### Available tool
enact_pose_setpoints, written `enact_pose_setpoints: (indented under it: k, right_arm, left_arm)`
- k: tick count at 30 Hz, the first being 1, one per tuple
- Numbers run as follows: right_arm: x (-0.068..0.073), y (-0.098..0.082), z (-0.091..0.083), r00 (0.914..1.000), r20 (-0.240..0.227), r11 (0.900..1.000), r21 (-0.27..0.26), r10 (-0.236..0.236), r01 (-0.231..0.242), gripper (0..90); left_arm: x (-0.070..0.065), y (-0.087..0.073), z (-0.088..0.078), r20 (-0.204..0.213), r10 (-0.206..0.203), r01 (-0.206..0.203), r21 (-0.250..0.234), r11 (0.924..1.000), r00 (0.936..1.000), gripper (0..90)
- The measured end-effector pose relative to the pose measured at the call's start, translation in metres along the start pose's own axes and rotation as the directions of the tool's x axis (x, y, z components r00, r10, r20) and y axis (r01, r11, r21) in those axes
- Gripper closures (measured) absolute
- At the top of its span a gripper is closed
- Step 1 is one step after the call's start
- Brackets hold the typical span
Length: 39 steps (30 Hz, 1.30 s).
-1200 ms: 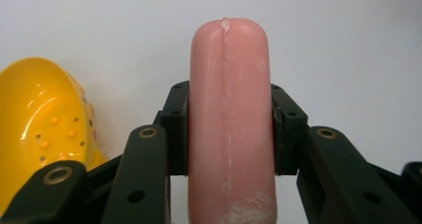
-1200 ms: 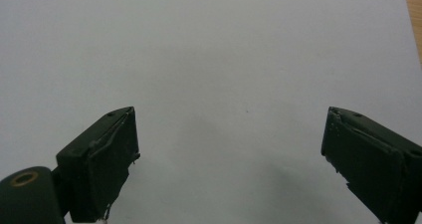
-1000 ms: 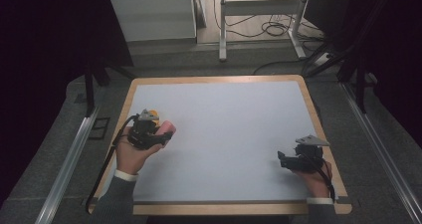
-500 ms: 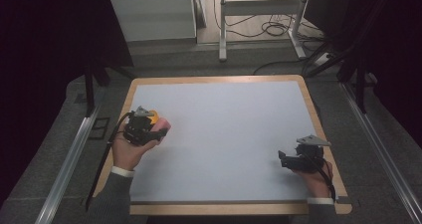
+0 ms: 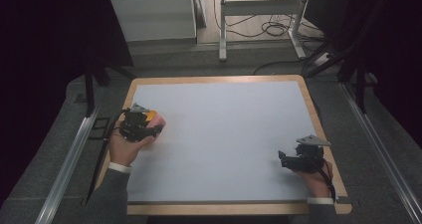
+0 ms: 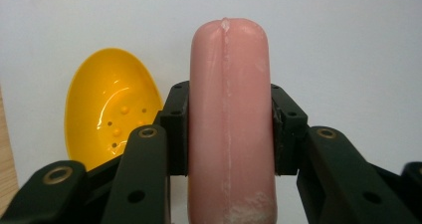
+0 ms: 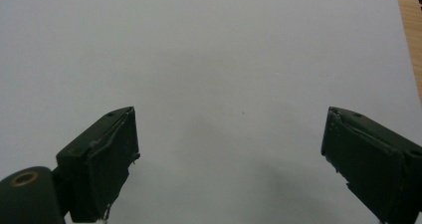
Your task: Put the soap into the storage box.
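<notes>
Sausage (image 6: 230, 114) base cut off; fingers (image 6: 175, 129) hide sides.

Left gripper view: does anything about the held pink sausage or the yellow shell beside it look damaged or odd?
The pink sausage, clamped in the left gripper, has whitish scuffing near its lower end and a pale seam along its length. The yellow shell lies open side up, with small bumps and holes inside. Nothing is spilled.
</notes>
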State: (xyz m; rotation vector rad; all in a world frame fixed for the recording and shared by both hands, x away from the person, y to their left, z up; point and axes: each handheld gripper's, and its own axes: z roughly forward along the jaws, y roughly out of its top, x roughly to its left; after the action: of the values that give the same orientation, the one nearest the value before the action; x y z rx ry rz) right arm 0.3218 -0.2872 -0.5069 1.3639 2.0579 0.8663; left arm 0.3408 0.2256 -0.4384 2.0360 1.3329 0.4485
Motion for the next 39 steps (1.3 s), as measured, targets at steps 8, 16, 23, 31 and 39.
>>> enact_pose_setpoints:
  k: [8, 16, 23, 31, 39]
  right_arm:
    - [0.000, 0.000, 0.001, 1.0000, 0.000, 1.000, 0.005, 0.001, -0.001, 7.7]
    - [-0.001, -0.001, 0.001, 1.0000, 0.002, 1.000, 0.006, 0.002, -0.002, 7.6]
    - [-0.001, -0.001, 0.001, 1.0000, 0.004, 1.000, 0.010, 0.004, -0.004, 7.7]
    - [-0.001, -0.001, 0.002, 1.0000, 0.004, 1.000, 0.013, 0.001, -0.001, 7.6]
    - [-0.002, -0.002, 0.002, 1.0000, 0.006, 1.000, 0.014, 0.005, -0.005, 7.7]
  left_arm:
    - [0.009, 0.001, 0.005, -0.014, -0.014, 0.014, 0.013, 0.9998, 0.9998, 60.0]
    - [0.020, 0.003, 0.010, -0.027, -0.025, 0.026, 0.033, 0.9991, 0.9993, 60.0]
    - [0.033, 0.005, 0.013, -0.054, -0.041, 0.044, 0.040, 0.9982, 0.9977, 60.0]
    - [0.044, 0.006, 0.020, -0.074, -0.059, 0.064, 0.072, 0.9953, 0.9955, 60.0]
    - [0.051, 0.004, 0.034, -0.088, -0.072, 0.080, 0.095, 0.9922, 0.9935, 60.0]
